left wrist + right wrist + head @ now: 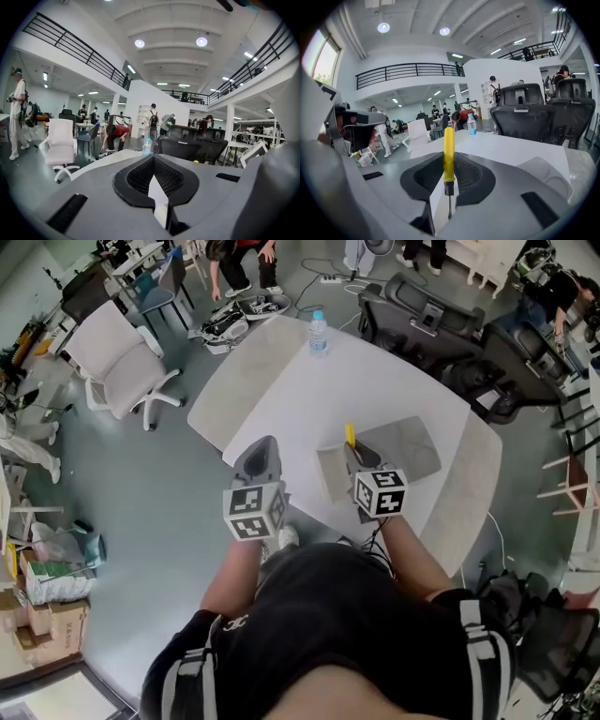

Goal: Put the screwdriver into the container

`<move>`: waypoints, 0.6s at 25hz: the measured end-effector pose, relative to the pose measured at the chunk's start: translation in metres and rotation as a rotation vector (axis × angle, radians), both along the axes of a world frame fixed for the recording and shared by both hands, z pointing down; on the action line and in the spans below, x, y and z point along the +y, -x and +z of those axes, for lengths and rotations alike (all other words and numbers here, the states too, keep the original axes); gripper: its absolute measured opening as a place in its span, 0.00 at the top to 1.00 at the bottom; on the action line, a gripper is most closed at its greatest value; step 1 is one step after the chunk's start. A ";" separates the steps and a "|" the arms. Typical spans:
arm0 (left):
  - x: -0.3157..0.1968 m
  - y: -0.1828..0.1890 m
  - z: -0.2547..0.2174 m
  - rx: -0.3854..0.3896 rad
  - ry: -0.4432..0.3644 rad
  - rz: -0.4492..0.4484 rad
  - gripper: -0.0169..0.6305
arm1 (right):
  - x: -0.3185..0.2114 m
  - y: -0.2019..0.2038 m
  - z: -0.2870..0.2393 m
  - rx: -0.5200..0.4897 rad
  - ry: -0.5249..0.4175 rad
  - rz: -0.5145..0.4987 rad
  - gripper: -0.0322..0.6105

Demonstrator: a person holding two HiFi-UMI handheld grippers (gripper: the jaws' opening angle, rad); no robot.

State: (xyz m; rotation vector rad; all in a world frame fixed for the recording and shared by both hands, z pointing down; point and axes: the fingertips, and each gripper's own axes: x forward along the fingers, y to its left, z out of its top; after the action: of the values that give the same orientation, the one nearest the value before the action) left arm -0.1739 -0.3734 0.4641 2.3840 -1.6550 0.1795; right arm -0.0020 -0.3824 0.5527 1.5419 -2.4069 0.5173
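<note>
Yellow screwdriver (448, 150) pinched in right claw (356, 454), near table (309, 399) front edge.

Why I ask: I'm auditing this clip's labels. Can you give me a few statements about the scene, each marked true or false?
1. The right tool grips a yellow-handled screwdriver. True.
2. The left tool holds a cup. False: its jaws are together with nothing between them.
3. A water bottle stands on the white table. True.
4. The screwdriver lies flat on the table. False: it is clamped in the right tool, handle pointing away from the person.
</note>
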 end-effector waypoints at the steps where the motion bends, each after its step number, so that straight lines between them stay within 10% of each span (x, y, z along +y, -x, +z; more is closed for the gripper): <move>1: -0.001 0.002 0.000 -0.002 0.001 0.002 0.97 | 0.000 0.001 0.008 0.005 0.021 0.003 0.87; 15: -0.005 0.027 0.016 -0.005 0.038 -0.003 0.97 | 0.005 0.020 0.114 0.123 0.300 -0.007 0.87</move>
State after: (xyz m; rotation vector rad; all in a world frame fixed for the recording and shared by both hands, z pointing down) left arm -0.2009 -0.3781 0.4805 2.3552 -1.6418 0.2143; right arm -0.0215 -0.3772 0.6671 1.3921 -2.1285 0.7226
